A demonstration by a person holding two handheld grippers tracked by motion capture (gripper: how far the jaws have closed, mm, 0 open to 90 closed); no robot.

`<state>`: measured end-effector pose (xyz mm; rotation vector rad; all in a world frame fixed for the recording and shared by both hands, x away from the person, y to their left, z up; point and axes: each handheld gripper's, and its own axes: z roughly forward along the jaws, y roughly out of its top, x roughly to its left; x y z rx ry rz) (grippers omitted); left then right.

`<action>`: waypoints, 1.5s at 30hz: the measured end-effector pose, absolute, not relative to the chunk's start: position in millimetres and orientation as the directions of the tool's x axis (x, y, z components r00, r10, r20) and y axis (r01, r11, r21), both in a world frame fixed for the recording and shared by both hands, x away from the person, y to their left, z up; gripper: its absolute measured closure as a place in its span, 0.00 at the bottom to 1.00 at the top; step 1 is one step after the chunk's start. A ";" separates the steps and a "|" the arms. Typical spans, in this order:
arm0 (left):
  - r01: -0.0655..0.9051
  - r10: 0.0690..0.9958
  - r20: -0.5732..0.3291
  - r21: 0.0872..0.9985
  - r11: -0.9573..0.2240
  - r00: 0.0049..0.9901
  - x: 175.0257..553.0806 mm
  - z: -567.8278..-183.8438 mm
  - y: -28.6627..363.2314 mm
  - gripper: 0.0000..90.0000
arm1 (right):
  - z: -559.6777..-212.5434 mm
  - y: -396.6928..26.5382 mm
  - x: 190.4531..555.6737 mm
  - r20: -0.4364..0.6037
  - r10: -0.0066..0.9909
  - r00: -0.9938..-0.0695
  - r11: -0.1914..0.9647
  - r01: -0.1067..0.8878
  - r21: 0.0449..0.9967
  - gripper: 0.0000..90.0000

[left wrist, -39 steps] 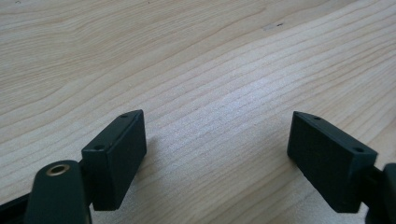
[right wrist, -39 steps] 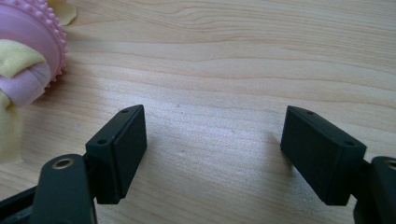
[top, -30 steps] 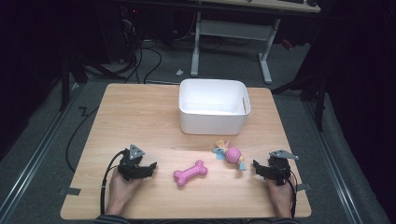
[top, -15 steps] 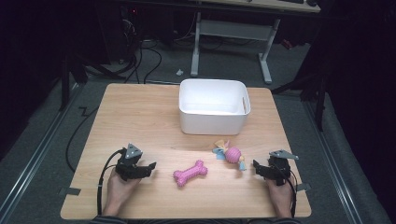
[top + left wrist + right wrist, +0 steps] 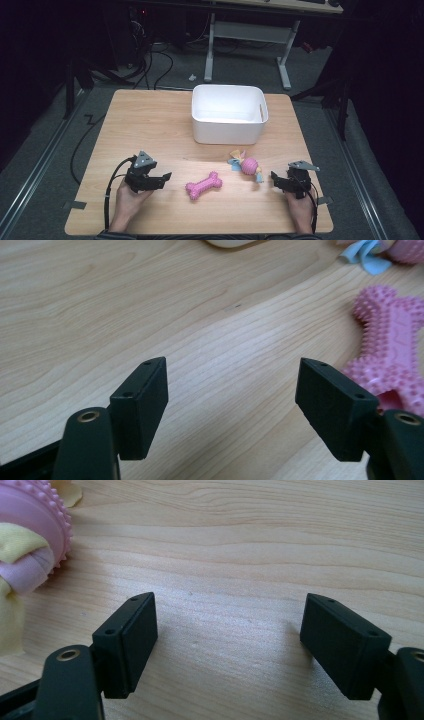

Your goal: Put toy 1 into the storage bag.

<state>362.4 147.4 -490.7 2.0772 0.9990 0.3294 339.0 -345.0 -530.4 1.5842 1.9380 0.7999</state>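
The pink bone toy (image 5: 203, 185) is seen lying on the counter (image 5: 150, 125) just beside the left gripper (image 5: 162, 178), whose empty jaws have just been narrowing, while the right gripper (image 5: 274, 178) is held wide.

A pink spiked bone toy (image 5: 203, 185) lies flat and slanted on the wooden surface (image 5: 150, 130), near a pink knobbly ball toy (image 5: 248, 165).

The person's left hand (image 5: 129, 197) comes in from the near edge holding the black two-jaw left gripper (image 5: 164, 178), its grey three-cornered plate on top – the jaws stand apart with nothing between them, though they have just been closing a little. The right hand (image 5: 300, 210) holds the matching black right gripper (image 5: 274, 179) – jaws spread wide, empty.
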 end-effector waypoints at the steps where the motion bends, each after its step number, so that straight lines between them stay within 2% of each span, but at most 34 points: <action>1: 0.542 0.743 -0.100 0.749 -0.382 0.662 362.0 -489.1 145.7 0.33 | -530.4 -344.9 339.0 -0.019 0.981 -0.191 0.146 0.682 0.716 0.26; 20: 0.467 0.628 -0.061 0.726 -0.505 0.775 357.5 -470.8 91.4 0.38 | -530.3 -344.9 338.8 -0.018 0.981 -0.193 0.147 0.683 0.715 0.26; 37: 0.402 0.518 -0.028 0.667 -0.627 0.855 355.4 -479.1 36.4 0.42 | -530.3 -344.9 338.8 -0.018 0.981 -0.193 0.147 0.683 0.716 0.26; 45: 0.398 0.497 -0.025 0.634 -0.663 0.867 357.6 -490.6 22.4 0.44 | -530.3 -344.9 338.8 -0.018 0.981 -0.193 0.147 0.683 0.716 0.26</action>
